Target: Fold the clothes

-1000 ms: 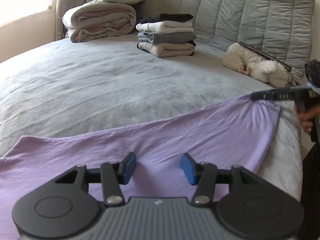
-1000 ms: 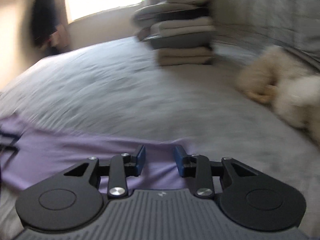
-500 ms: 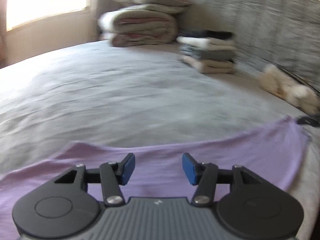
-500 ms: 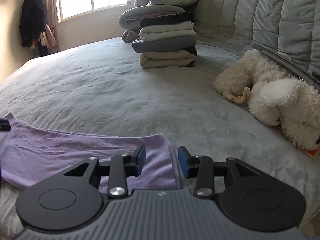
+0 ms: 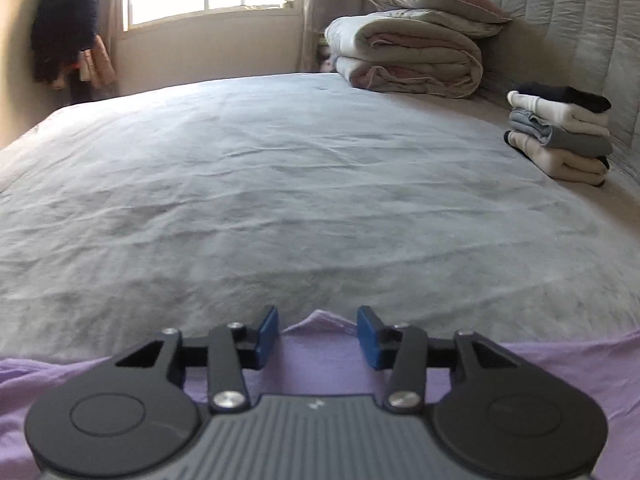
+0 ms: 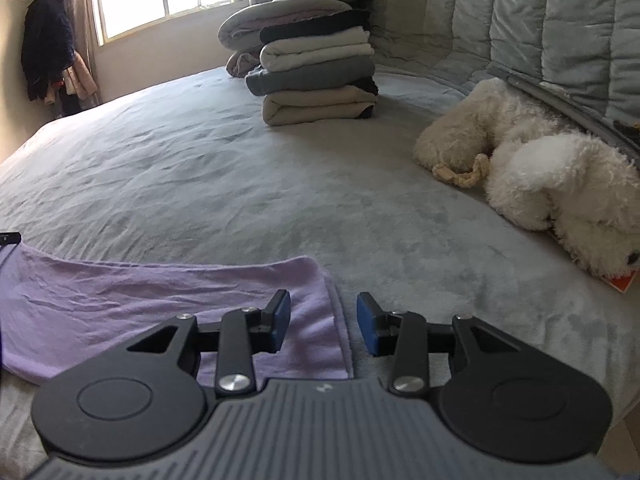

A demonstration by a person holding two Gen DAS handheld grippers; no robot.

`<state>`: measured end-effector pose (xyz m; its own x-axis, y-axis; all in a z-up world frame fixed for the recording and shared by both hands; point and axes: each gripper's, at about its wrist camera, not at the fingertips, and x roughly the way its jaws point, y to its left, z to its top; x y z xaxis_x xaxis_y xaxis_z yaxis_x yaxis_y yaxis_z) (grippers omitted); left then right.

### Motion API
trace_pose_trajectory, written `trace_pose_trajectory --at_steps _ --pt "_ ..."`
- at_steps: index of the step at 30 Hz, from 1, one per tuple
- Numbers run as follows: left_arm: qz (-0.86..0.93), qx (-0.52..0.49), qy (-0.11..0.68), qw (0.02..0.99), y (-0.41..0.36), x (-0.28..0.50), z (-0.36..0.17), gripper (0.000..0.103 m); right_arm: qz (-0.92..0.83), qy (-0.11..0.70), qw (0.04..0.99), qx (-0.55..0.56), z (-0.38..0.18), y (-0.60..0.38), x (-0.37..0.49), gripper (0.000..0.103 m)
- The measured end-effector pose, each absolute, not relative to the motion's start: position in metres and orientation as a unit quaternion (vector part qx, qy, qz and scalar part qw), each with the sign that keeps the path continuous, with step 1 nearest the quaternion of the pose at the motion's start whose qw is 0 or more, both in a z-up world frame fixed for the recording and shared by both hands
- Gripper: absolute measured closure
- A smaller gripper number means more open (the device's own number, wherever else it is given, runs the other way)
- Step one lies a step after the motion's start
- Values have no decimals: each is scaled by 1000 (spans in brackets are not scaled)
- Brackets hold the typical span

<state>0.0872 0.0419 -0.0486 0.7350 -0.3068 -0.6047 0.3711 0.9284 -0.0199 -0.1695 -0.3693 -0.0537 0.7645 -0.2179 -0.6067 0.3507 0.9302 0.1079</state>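
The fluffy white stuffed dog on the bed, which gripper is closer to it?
Right. The right gripper is over the purple cloth's end, the fluffy white stuffed dog just beyond. The left gripper sees no dog.

- The lilac garment (image 6: 132,304), a thin, soft, creased fabric, lies spread flat in the lower left of the right wrist frame; its far edge runs from the left border to a rounded corner near lower centre, and a stitched hem runs down its right side.
- In the left wrist view the same lilac garment (image 5: 320,360) fills the bottom strip of the frame, with a small raised peak of cloth at lower centre.
- A stack of folded clothes (image 6: 316,76) in black, cream, grey and beige stands at upper centre, neatly piled.
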Motion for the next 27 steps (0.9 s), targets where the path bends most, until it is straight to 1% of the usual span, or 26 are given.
trace_pose_trajectory --at_steps 2,4,8,12,16,20,22,25,26,27 --pt "-188 35 315 930 42 78 -42 47 -153 306 933 113 -50 -370 -173 59" --pt "-196 23 317 928 41 67 -37 45 -154 308 931 120 -48 -371 -177 59" --pt "-199 28 326 924 36 45 -27 38 -159 317 925 138 -51 -373 -182 59" --pt "-191 -1 350 917 38 30 -22 27 -164 327 917 158 -58 -373 -182 59" --pt "-209 -50 362 907 47 19 -24 22 -177 340 914 131 -64 -362 -174 57" --pt "-207 -51 362 907 54 12 -29 21 -196 357 909 83 -68 -347 -164 56" --pt "-203 -53 370 905 58 13 -27 21 -206 363 905 80 -68 -344 -160 56" --pt "-223 -97 379 893 67 17 -20 21 -214 368 901 87 -67 -341 -156 67" --pt "-237 -118 380 886 70 18 -18 21 -215 369 900 90 -66 -339 -155 76" --pt "-253 -139 380 879 74 19 -18 21 -212 370 900 92 -66 -337 -153 88"
